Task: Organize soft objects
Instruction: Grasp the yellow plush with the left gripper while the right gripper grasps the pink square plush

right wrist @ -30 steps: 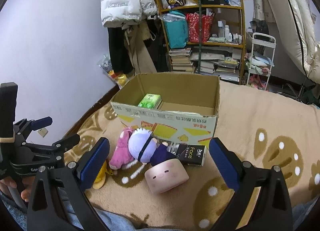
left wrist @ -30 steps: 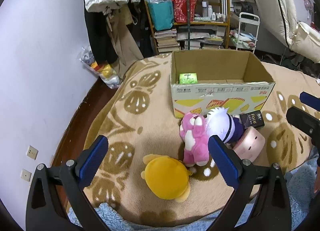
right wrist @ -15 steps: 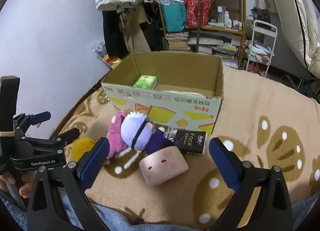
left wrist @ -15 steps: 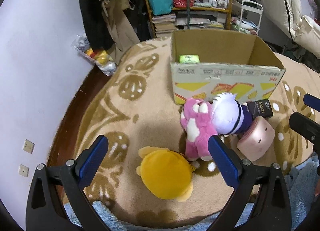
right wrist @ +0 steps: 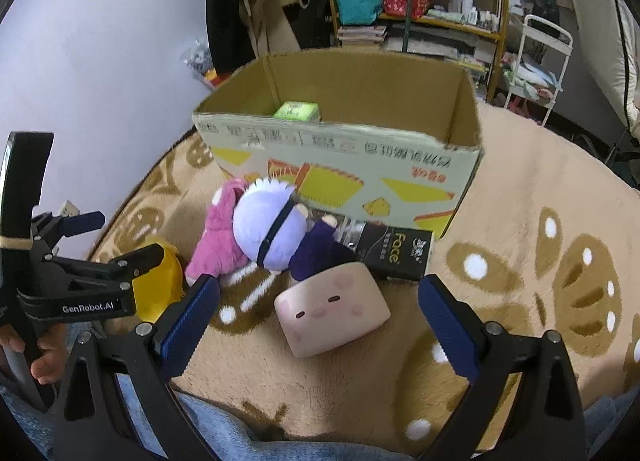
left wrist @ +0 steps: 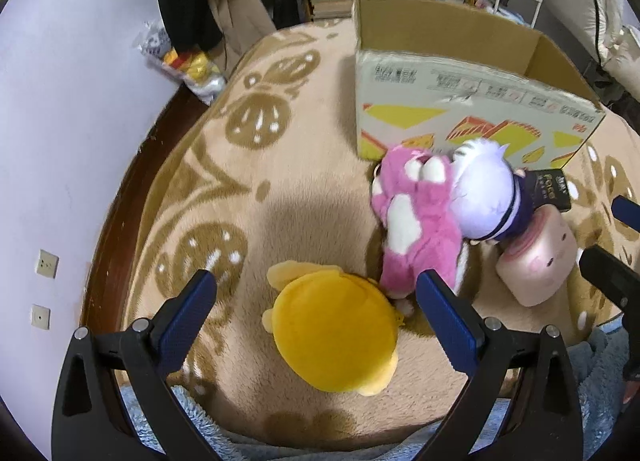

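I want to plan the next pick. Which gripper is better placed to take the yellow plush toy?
Left. The left gripper is open with the yellow plush toy lying between its fingers, while the right gripper faces the pink block plush.

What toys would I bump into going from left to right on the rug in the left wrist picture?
Yellow plush → pink plush → white-haired doll → pink block plush with a face.
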